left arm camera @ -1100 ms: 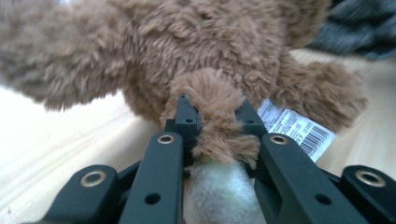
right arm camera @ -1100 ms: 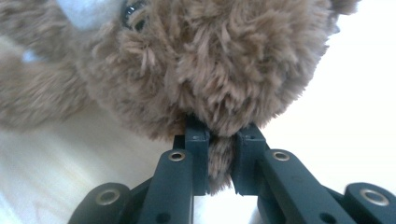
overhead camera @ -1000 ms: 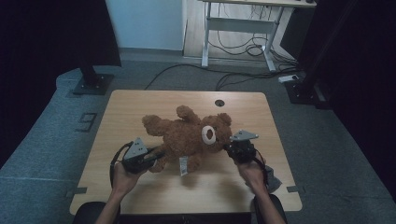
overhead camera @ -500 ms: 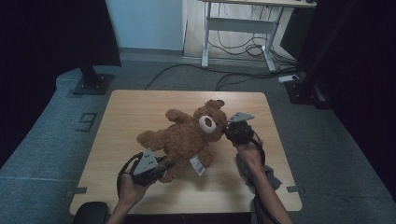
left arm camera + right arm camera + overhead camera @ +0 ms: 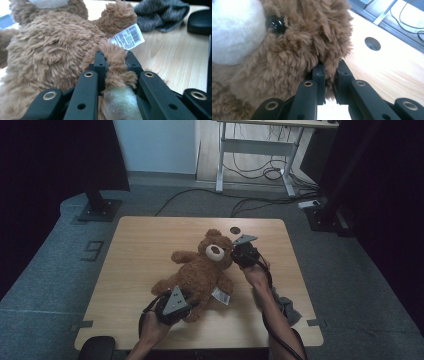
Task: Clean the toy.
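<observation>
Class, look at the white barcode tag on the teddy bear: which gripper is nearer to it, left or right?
Left. The left gripper clamps the bear's leg just below the tag; the right gripper grips fur at the teddy bear's head, farther away.

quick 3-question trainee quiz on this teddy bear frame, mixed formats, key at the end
1. True or false: the left claw is shut on a leg of the teddy bear.
2. What does the right claw grip? A) the white paper tag B) the bear's ear C) the grey cloth
3. Fill in: the bear lies on a wooden ____.

Key: 1 true; 2 B; 3 table.
</observation>
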